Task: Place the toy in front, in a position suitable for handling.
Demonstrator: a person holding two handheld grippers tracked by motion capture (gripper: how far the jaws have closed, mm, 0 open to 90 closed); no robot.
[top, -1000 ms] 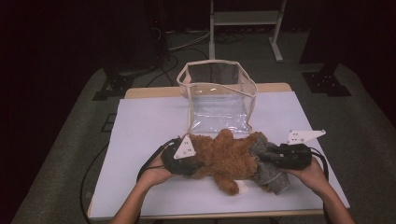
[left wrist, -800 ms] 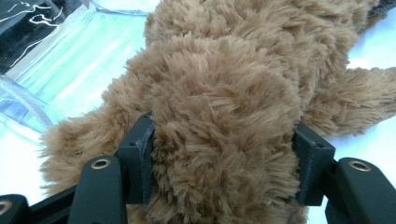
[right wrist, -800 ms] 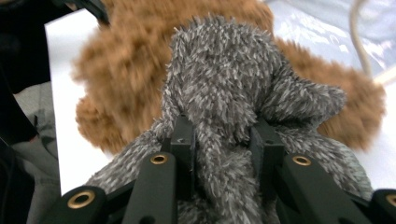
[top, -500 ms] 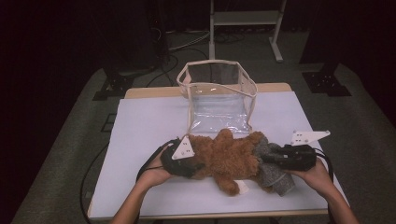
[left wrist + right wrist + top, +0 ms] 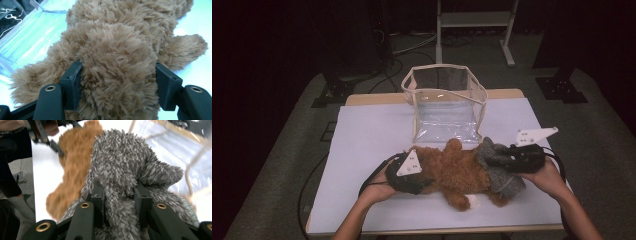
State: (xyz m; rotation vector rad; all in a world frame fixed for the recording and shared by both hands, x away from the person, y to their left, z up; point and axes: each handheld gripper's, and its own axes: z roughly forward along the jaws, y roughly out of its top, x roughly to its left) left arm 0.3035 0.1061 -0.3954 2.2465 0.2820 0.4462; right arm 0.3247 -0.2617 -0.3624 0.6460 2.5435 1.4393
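Note:
A brown plush bear [image 5: 457, 172] lies on the white table [image 5: 372, 130] near the front edge. A grey plush piece [image 5: 506, 181] sits against its right end. My left gripper [image 5: 424, 181] holds the bear's left end. In the left gripper view, the left gripper [image 5: 118, 86] has both black jaws pressed into the brown fur [image 5: 117, 50]. My right gripper [image 5: 494, 161] comes in from the right. In the right gripper view, the right gripper [image 5: 120, 202] is shut on a fold of the grey plush [image 5: 122, 162], with the brown bear [image 5: 72, 170] beyond it.
A clear plastic bag [image 5: 444, 107] with beige trim stands open just behind the bear at the table's middle. Cables trail from both grippers over the front of the table. Dark floor, a stand [image 5: 474, 20] and equipment bases surround the table.
My right gripper has shifted a little away from the front edge with the grey plush in it. The left gripper and the bear have barely moved.

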